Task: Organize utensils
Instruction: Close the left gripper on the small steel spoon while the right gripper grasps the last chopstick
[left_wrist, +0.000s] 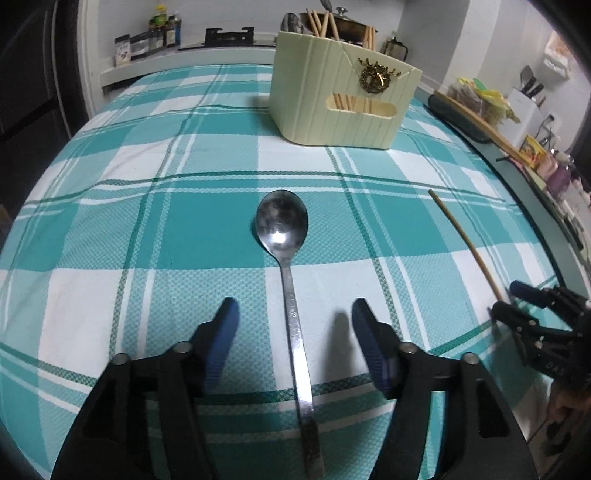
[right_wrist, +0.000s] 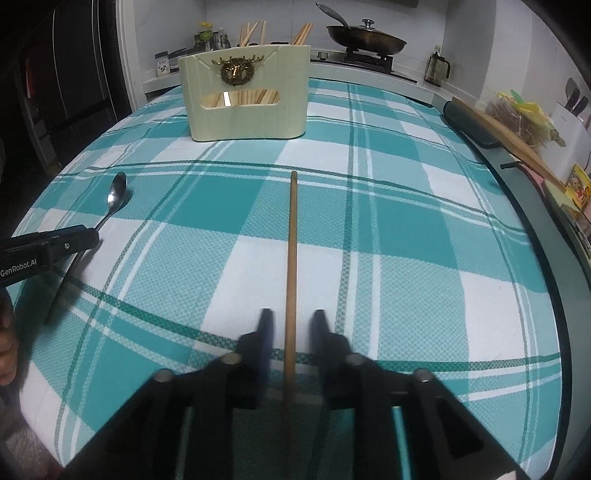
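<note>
Checkered desk (left_wrist: 207, 229): my left claw (left_wrist: 293, 310) gapes over spoon (left_wrist: 282, 221), right claw (right_wrist: 291, 319) released astride chopstick (right_wrist: 292, 236). Next I clench, carry to far holder (right_wrist: 245, 99).

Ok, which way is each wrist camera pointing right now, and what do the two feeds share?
Left wrist: low over the tablecloth, facing the holder; left gripper open astride the spoon; right gripper at right edge.
Right wrist: facing the same holder; right gripper open astride the chopstick; left gripper at left.
Shared: spoon, chopstick, holder, tablecloth.
</note>
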